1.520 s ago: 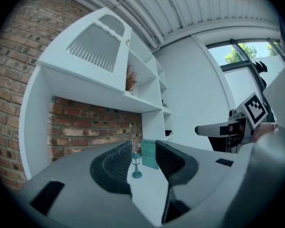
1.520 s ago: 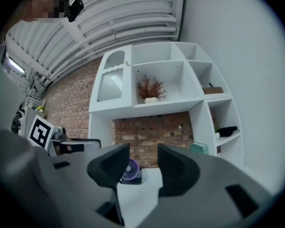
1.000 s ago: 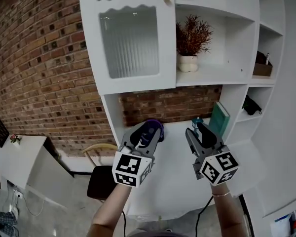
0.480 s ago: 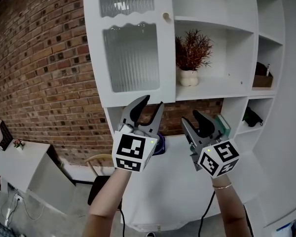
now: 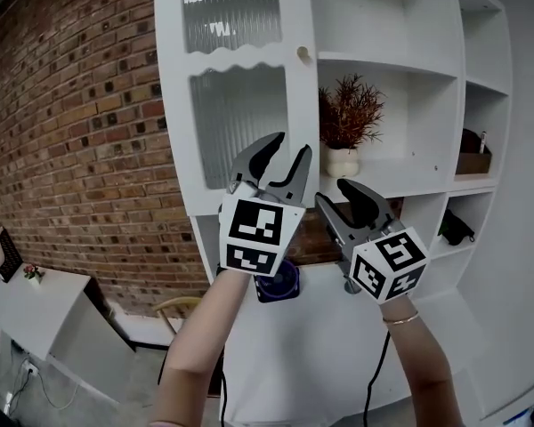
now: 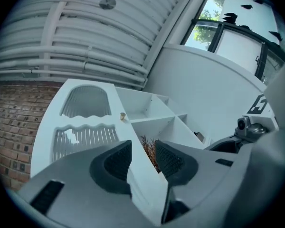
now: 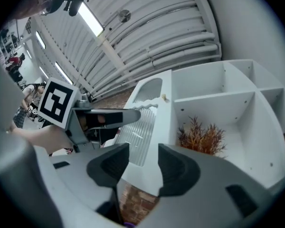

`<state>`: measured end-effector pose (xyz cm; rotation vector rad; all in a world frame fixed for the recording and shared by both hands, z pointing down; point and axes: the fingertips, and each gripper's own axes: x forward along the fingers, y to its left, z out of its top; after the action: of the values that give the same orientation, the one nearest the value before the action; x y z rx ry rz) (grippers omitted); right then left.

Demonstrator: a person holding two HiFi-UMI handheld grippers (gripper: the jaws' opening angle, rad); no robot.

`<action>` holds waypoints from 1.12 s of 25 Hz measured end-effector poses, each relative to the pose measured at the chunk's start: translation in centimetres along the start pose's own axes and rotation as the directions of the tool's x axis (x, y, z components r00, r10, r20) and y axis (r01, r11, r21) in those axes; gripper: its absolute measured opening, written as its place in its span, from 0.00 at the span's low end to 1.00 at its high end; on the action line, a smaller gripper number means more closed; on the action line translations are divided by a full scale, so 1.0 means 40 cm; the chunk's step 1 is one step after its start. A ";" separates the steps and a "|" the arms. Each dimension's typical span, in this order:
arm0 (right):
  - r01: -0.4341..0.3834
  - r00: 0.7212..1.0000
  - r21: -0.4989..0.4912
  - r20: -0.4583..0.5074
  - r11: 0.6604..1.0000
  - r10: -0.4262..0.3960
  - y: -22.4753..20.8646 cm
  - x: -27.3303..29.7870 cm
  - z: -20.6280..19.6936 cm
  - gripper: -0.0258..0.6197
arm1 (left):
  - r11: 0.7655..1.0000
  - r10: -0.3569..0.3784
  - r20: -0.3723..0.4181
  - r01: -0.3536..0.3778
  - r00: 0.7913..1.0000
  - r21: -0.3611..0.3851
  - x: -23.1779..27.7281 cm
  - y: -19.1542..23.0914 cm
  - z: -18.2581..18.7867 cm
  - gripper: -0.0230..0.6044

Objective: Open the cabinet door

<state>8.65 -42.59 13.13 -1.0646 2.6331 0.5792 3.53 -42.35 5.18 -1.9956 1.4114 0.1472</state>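
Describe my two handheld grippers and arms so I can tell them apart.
The left gripper and the right gripper are both grey, with curved jaws, dark ribbed pads and a white cube of black square markers behind. A black cable hangs below each. No sleeves; a thin bracelet circles the right wrist.

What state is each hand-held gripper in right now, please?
Left hand-held gripper: open, holding nothing.
Right hand-held gripper: open, holding nothing.
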 end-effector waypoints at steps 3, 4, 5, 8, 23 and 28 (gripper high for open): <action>0.010 1.000 -0.031 0.019 0.999 -0.009 -0.013 0.034 0.023 0.32 | 0.999 0.024 0.023 -0.024 0.999 0.030 0.043 0.034 0.032 0.26; 0.012 1.000 -0.030 0.024 0.999 -0.011 -0.018 0.044 0.027 0.32 | 0.999 0.033 0.029 -0.034 0.999 0.038 0.058 0.047 0.040 0.26; 0.013 1.000 -0.027 0.028 1.000 -0.012 -0.023 0.053 0.029 0.32 | 0.998 0.041 0.034 -0.042 0.999 0.044 0.075 0.059 0.049 0.26; 0.018 0.999 -0.041 0.036 0.999 -0.016 -0.039 0.080 0.033 0.33 | 0.996 0.060 0.052 -0.063 0.997 0.055 0.123 0.091 0.079 0.26; 0.037 0.996 -0.053 0.089 0.998 -0.032 -0.089 0.155 0.077 0.33 | 0.976 0.099 0.015 -0.100 0.995 0.192 0.313 0.160 0.150 0.27; 0.039 0.996 -0.060 0.078 0.997 -0.034 -0.098 0.156 0.061 0.33 | 0.972 0.102 0.014 -0.102 0.995 0.212 0.345 0.150 0.149 0.27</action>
<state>7.18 -47.89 7.65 -1.0831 2.5392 0.6828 5.57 -50.92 -8.40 -1.7498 1.4639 0.0421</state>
